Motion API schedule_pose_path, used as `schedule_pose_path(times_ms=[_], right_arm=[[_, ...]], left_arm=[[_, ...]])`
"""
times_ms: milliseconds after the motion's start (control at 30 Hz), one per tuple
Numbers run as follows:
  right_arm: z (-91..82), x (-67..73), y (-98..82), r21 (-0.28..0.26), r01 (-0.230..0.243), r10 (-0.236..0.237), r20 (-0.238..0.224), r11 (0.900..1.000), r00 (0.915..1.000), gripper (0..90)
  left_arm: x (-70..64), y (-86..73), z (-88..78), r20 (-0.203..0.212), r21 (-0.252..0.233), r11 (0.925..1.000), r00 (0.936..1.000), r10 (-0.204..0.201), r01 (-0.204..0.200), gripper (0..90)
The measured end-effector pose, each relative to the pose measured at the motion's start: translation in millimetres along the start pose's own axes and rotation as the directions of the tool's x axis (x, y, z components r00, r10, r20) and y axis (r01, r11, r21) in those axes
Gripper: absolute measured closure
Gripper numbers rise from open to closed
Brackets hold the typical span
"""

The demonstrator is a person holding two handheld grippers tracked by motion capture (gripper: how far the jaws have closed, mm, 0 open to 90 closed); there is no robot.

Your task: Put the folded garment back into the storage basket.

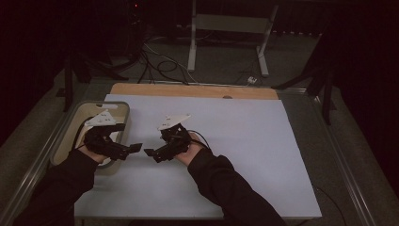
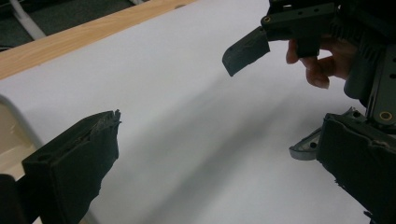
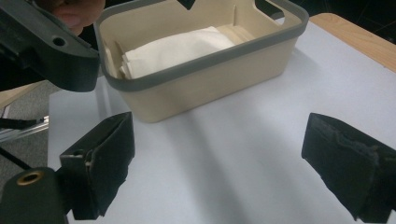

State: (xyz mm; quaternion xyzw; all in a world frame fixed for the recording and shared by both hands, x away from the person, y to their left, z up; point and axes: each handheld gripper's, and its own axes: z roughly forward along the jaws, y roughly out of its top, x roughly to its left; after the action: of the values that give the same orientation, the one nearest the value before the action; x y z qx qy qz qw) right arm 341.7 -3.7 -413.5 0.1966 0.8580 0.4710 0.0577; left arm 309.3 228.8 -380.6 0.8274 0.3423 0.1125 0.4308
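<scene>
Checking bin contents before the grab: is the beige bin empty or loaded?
Loaded. The right gripper view shows folded white cloth lying inside the beige bin, low against its floor. How many pieces, cannot tell.

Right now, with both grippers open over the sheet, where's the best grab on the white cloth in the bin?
Probably the cloth's raised folded edge, taken from straight above. It lies flat in the bin, whose walls block any sideways approach. The left gripper is nearer the bin; the right gripper hovers over the sheet. Both are open and hold nothing.
</scene>
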Motion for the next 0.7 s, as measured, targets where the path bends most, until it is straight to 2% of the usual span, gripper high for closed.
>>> schedule_pose_path(times_ms=[67, 167, 433, 700], right_arm=[[-3.6, -1.1, -3.5, -0.002, 0.0, 0.0, -0.003, 1.0, 1.0, 9.7], [-9.2, -3.4, -9.6, 0.0, 0.011, -0.011, -0.006, 1.0, 0.9999, 9.7], [-24.2, -10.4, -26.5, 0.011, 0.01, -0.01, 0.005, 1.0, 0.9999, 9.7], [-38.8, -15.4, -45.5, 0.0, 0.006, -0.006, -0.017, 1.0, 0.9998, 9.7]], left_arm=[[-5.0, 1.0, 3.7, -0.007, 0.001, 0.9999, 0.9999, 0.014, -0.014, 0.0], [-11.0, 2.5, 9.3, 0.003, 0.0, 0.9998, 0.9998, 0.022, -0.022, 0.0], [-22.0, 4.7, 22.8, -0.046, 0.021, 0.999, 0.9982, 0.04, -0.039, 0.0], [-34.0, 1.0, 33.6, -0.044, 0.018, 0.9987, 0.9978, 0.049, -0.048, 0.0]])
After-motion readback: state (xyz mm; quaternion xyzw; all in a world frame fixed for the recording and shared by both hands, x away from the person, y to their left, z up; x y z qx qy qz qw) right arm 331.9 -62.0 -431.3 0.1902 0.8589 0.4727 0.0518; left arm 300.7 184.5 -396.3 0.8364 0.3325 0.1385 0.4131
